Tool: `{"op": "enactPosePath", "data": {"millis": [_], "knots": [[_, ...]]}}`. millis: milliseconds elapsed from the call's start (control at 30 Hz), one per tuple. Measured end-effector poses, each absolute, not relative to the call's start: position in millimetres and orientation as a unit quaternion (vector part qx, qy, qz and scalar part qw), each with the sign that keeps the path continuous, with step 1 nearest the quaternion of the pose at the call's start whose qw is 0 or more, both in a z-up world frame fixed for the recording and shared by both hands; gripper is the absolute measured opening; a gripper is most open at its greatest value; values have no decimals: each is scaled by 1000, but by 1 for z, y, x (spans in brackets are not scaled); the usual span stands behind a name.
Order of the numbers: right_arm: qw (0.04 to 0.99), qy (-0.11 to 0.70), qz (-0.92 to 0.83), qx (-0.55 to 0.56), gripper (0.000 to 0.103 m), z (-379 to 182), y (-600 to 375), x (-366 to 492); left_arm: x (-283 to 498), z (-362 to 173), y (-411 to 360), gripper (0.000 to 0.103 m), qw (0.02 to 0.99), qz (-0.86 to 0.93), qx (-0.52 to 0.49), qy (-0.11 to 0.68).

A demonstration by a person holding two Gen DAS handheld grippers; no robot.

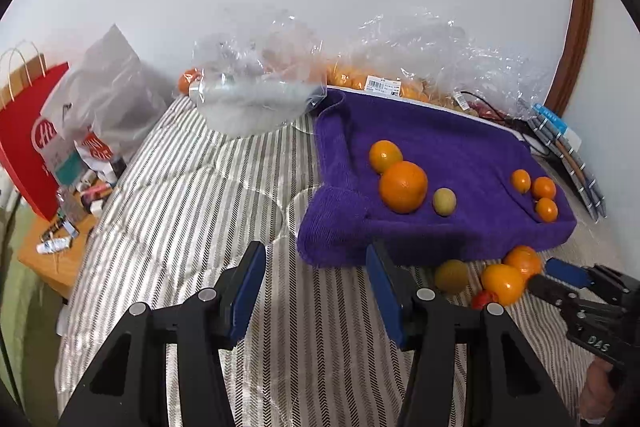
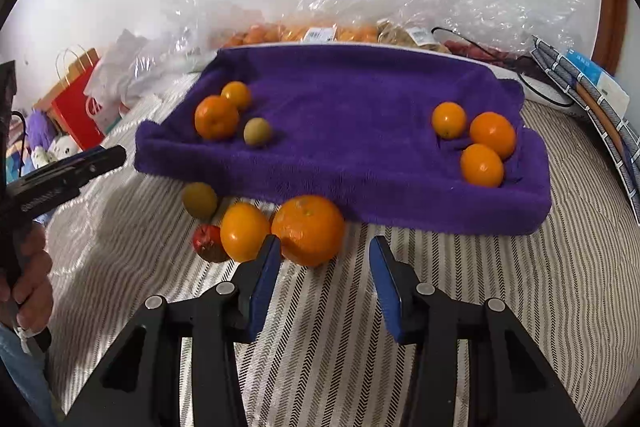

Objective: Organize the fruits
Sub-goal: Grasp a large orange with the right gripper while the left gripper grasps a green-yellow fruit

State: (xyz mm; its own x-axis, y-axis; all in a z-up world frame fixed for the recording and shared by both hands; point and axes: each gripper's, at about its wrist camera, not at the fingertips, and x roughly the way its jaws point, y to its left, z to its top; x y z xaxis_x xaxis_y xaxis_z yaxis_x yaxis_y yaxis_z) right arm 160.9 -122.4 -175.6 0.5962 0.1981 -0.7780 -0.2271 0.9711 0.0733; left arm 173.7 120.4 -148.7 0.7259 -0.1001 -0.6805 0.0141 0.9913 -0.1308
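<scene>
A purple towel-covered tray [image 2: 340, 147] [image 1: 460, 155] lies on the striped bed. On its left are two oranges [image 2: 216, 117] [image 1: 403, 187] and a small kiwi [image 2: 258, 132] [image 1: 444, 201]; on its right, three small oranges [image 2: 482, 165] [image 1: 543, 188]. In front of the tray lie a big orange [image 2: 308, 230] [image 1: 522, 261], a smaller orange [image 2: 244, 231] [image 1: 503, 283], a kiwi [image 2: 199, 200] [image 1: 452, 275] and a red fruit [image 2: 207, 237] [image 1: 484, 299]. My right gripper [image 2: 325, 267] is open, just short of the big orange. My left gripper [image 1: 316, 279] is open and empty over the bed.
Clear plastic bags of oranges [image 1: 400, 83] [image 2: 320, 33] and an empty bag [image 1: 256, 95] lie behind the tray. Notebooks [image 2: 592, 95] lie at the right. A red paper bag [image 1: 28, 131] and clutter stand on a side table at the left.
</scene>
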Motion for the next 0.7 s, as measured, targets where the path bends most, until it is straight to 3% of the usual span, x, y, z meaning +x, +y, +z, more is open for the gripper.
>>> {"op": "enactPosePath", "data": {"millis": [267,700], "knots": [[894,432,118,-33,46,-177,-111,170,173,-158,133,50,924,-45,-114,362],[898,427,102,-24,42,-181,-129,166,167,-160,98,50,916,-119,-79,375]]}}
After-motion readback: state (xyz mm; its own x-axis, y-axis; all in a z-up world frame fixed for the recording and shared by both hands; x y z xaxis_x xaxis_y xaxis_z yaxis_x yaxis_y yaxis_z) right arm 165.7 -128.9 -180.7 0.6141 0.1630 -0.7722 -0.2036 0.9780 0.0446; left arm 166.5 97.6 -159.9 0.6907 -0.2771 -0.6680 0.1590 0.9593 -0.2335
